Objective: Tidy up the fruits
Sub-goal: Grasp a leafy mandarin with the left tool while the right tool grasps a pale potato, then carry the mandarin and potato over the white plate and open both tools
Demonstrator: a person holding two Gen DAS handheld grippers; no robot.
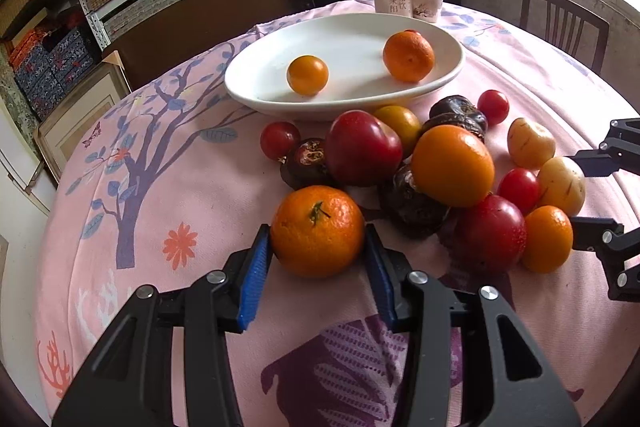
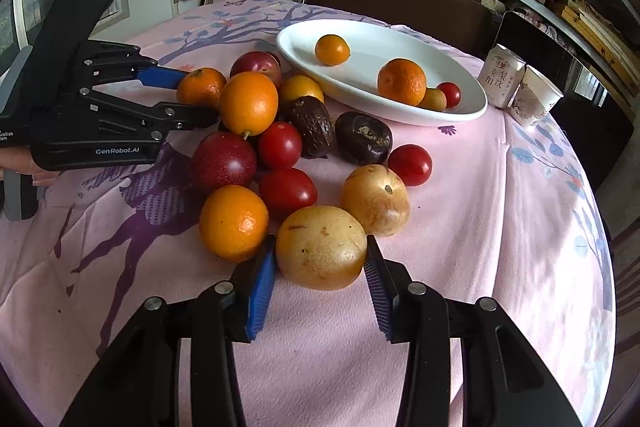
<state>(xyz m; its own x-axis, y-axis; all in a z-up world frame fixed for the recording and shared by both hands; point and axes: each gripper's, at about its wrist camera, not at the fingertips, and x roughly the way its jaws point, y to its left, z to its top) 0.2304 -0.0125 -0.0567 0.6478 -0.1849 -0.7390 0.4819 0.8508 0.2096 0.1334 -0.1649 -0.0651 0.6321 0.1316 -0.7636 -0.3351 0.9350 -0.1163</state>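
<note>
Both grippers, left gripper clamped on mandarin and right gripper on yellow fruit (round, smooth), risk slippage, scattering the adjacent pile.

The left gripper brackets a stemmed orange mandarin on the pink printed tablecloth. Ahead of it lies the heap of mixed fruit; beyond the heap stands the white oval plate. The right gripper brackets a yellow speckled passion fruit; a white drink can stands ahead to its right.
</note>
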